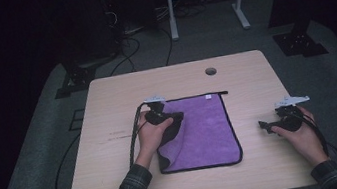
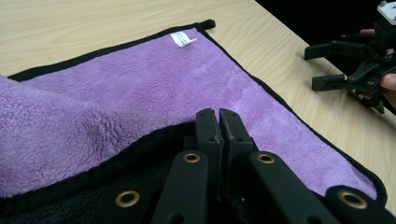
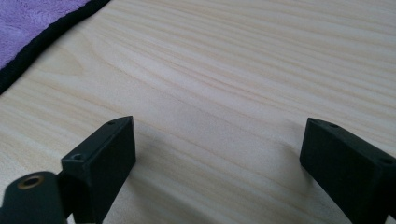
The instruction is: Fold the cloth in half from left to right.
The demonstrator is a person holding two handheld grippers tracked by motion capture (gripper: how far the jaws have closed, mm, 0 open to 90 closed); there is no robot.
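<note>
Two claws | left claw pinching towel edge | right claw spread, low

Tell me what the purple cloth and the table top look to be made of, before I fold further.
Cloth: soft fleecy fabric, likely microfibre, going by its fuzzy matte pile; a black stitched border and a small white label at one edge. Table: pale wood or wood-look laminate, with streaky grain lines and a smooth, faintly shiny surface; which of the two I cannot tell.

Bare light wooden worktop lies open along the far edge, the left edge and between the purple black-edged microfibre cloth and the right gripper; the cloth covers the middle.
</note>
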